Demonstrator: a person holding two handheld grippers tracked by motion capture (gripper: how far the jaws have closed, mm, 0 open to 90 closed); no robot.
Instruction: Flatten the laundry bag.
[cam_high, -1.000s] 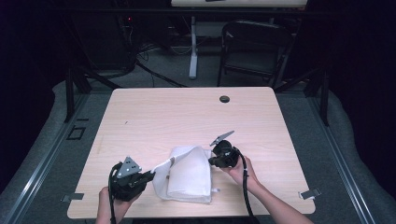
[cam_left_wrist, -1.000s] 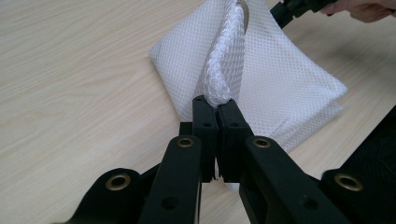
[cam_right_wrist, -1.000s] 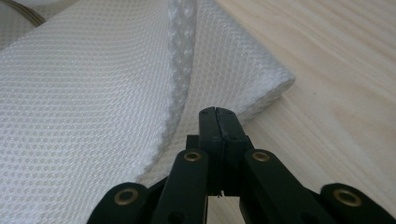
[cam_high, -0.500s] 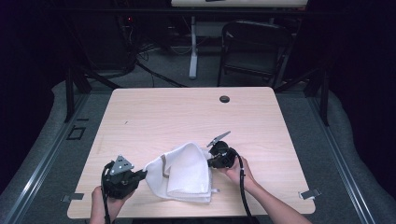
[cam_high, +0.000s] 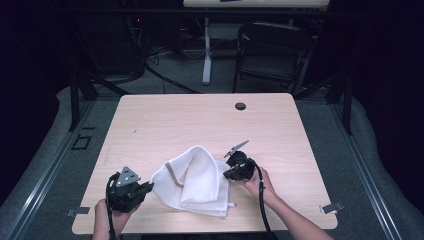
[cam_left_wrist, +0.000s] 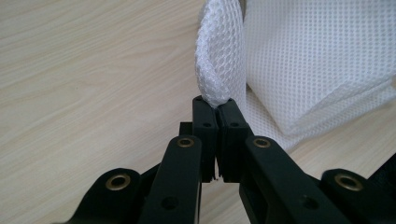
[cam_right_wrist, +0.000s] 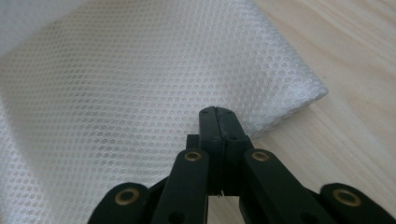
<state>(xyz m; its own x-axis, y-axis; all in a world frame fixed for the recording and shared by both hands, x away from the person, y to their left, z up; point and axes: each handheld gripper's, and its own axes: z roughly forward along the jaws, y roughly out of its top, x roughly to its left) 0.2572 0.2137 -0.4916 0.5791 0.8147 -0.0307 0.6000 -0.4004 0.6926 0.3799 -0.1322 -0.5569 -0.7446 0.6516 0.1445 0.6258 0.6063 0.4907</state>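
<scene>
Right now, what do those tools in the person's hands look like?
Each is a black handheld gripper. The left gripper and the right gripper both carry a grey three-cornered plate on top and trail a black cable. Up close, the jaws are flat black bars joined by brass-coloured rivets. No sleeves show on the forearms.

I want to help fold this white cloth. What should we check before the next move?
1. Left gripper pinches the edge of the white mesh cloth: ok, jaws shut on a fold.
2. Right gripper grips the cloth: ok, jaws shut at the cloth's edge, as far as it shows.
3. Cloth lies fully on the table: ok.
4. Cloth is flat: not ok, it is bunched and partly folded.
5. Room on the table to spread it: ok; there is bare wood beyond the cloth.
</scene>
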